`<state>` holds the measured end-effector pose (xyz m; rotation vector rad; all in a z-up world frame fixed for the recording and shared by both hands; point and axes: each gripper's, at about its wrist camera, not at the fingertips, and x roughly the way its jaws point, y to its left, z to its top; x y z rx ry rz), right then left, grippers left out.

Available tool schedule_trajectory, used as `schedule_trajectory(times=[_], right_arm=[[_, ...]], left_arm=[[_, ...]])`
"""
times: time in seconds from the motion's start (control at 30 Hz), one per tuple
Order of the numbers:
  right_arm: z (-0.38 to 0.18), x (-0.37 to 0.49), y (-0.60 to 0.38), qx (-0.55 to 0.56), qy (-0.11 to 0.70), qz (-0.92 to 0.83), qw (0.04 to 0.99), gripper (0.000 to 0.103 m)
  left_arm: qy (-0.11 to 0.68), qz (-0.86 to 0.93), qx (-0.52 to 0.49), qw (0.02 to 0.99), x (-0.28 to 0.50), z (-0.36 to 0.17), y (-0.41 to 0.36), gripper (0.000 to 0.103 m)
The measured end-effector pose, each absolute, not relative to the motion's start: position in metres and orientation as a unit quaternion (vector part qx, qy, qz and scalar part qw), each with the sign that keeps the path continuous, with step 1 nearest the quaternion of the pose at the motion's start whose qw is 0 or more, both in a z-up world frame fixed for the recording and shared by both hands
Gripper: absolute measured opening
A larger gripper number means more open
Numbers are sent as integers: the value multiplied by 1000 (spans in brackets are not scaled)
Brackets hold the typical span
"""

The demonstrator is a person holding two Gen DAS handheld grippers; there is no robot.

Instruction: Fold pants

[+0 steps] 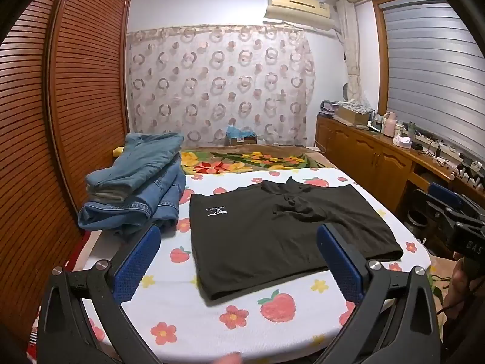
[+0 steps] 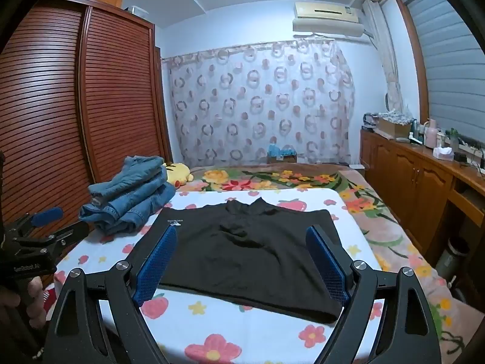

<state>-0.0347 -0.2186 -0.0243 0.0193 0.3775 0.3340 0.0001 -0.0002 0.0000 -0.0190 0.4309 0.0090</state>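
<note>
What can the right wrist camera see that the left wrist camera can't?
Only the right wrist view shows the yellow plush toy clearly behind the jeans, and the left gripper from the side. Only the left wrist view shows the right gripper at its right edge. Both show the black pants flat on the strawberry sheet, the stack of folded jeans and the circle-patterned curtain.

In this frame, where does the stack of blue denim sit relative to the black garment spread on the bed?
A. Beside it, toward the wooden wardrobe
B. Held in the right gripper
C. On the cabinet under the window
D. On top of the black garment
A: the denim stack rests on the strawberry sheet next to the black garment, on the wardrobe side; both grippers hang open and empty.
</note>
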Motion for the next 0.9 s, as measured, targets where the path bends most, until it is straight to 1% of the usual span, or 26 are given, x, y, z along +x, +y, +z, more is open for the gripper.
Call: schedule_trajectory(times=[0.9], right_arm=[[-24,-39,-217,7,183,166,969,88]], left_arm=[[212,6,-2,977,0,0,-1,103]])
